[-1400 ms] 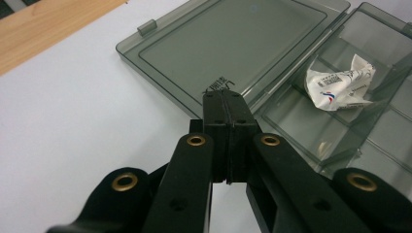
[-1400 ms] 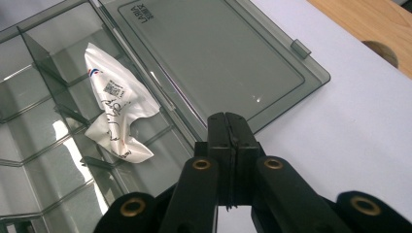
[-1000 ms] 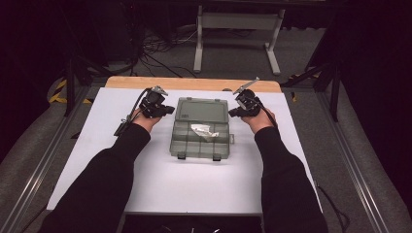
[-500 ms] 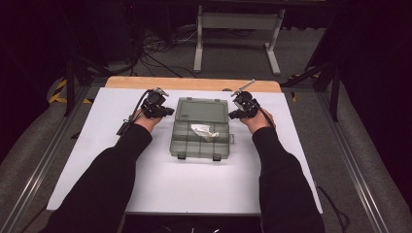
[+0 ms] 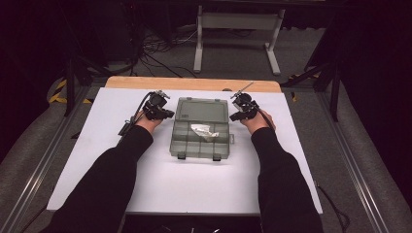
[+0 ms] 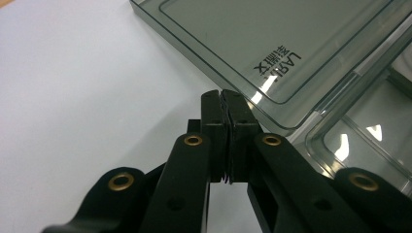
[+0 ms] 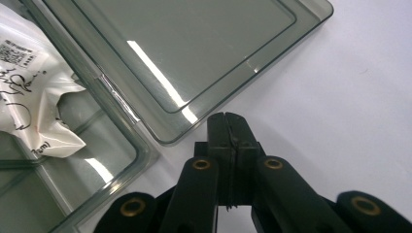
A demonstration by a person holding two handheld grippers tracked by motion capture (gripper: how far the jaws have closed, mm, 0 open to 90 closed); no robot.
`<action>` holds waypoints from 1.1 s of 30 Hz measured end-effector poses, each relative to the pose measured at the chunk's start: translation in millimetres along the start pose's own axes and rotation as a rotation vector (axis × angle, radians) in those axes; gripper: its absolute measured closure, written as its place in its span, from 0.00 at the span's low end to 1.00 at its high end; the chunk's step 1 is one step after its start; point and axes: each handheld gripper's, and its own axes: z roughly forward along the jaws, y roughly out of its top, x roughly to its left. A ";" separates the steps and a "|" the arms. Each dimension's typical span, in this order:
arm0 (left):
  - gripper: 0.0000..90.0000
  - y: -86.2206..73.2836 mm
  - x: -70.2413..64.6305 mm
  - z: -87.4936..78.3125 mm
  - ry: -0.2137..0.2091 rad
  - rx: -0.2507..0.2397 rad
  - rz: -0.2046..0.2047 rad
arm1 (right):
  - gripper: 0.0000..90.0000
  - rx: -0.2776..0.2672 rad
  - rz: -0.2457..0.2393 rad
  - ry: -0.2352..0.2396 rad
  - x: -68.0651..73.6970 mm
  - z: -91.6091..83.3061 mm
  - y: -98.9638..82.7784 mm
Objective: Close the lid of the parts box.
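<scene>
On the white desk (image 5: 145,194), one grey compartment box (image 5: 199,128) lies open at centre, its lid (image 5: 203,109) flat on the far side. One white paper packet (image 5: 204,131) sits in a middle compartment. Left claw (image 5: 168,114) and right claw (image 5: 234,116) (two in all) flank the lid, each with jaws pressed together on nothing. Risk: closed jaws could slip on the smooth lid edge and shove the box sideways.

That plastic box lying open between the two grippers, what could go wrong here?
Both grippers, left and right, are shut beside the lid. Closed jaws may just push the box across the table. Flipping the lid could trap the white paper bag.
</scene>
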 end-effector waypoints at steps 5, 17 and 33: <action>0.98 -1.0 1.0 2.8 0.000 0.009 -0.004 | 1.00 0.008 0.004 0.000 -1.3 4.3 -0.3; 0.98 -2.8 1.2 10.1 -0.022 0.027 0.010 | 1.00 0.026 0.008 0.005 -5.6 9.8 -3.0; 0.99 -3.4 0.1 10.4 -0.023 0.032 0.017 | 1.00 0.035 0.008 0.005 -5.1 14.9 -2.2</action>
